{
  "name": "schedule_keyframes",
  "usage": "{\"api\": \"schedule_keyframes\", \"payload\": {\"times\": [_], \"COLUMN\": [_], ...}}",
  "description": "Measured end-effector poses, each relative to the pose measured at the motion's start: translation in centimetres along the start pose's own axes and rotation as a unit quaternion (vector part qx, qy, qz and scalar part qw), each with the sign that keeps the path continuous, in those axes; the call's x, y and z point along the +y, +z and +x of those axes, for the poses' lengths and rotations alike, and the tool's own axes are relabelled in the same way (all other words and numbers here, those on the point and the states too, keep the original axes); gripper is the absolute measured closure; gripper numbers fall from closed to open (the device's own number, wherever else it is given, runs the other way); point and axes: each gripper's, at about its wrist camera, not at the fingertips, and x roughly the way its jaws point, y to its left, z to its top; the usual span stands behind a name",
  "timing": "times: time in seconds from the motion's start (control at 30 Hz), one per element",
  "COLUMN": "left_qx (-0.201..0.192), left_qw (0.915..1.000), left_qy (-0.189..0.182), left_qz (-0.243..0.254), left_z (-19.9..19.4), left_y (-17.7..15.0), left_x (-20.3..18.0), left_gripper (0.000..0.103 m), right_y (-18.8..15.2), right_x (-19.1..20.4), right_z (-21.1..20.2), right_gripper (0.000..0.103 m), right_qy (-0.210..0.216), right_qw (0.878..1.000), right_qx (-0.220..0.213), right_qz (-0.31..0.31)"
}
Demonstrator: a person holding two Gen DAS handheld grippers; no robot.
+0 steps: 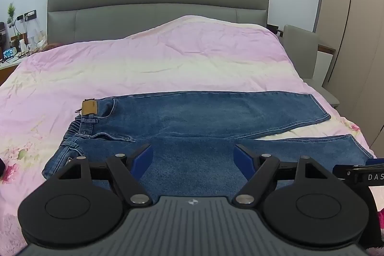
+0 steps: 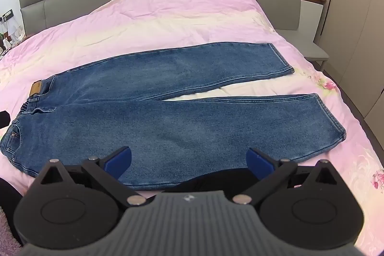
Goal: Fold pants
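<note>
Blue denim jeans [image 2: 153, 112] with a tan leather waistband patch lie flat on the pink floral quilt [image 2: 182, 13] of a bed with a grey padded headboard [image 1: 156, 1]. Seen from the right wrist, the waistband sits at nine o'clock and the two legs fan out toward three o'clock, a wedge of quilt showing between them. The left claw [image 1: 193, 157] hovers over the near leg by the seat, blue pads spread apart with nothing between. The right claw [image 2: 189, 161] hangs above the near leg's lower edge, likewise wide apart and empty.
</note>
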Motion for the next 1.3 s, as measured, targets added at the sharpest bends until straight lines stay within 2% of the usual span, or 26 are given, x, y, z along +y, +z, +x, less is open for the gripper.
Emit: {"api": "schedule_keyframes", "payload": {"times": [0.47,1.3], "left_qx": [0.013,0.035], "left_qw": [0.9999,0.9993], "left_qy": [0.002,0.001], "left_qz": [0.003,0.013], "left_z": [0.7,1.2], "left_y": [-0.7,-0.7], "left_x": [-0.3,-0.5], "left_gripper": [0.014,0.014], "right_y": [-0.1,0.2], "right_x": [-0.5,-1.2], "right_z": [0.9,0.2], "right_gripper": [0.005,0.005], "right_qy": [0.004,-0.004], "right_qw": [1.000,1.000], "right_qx": [0.011,0.004], "right_qz": [0.011,0.025]}}
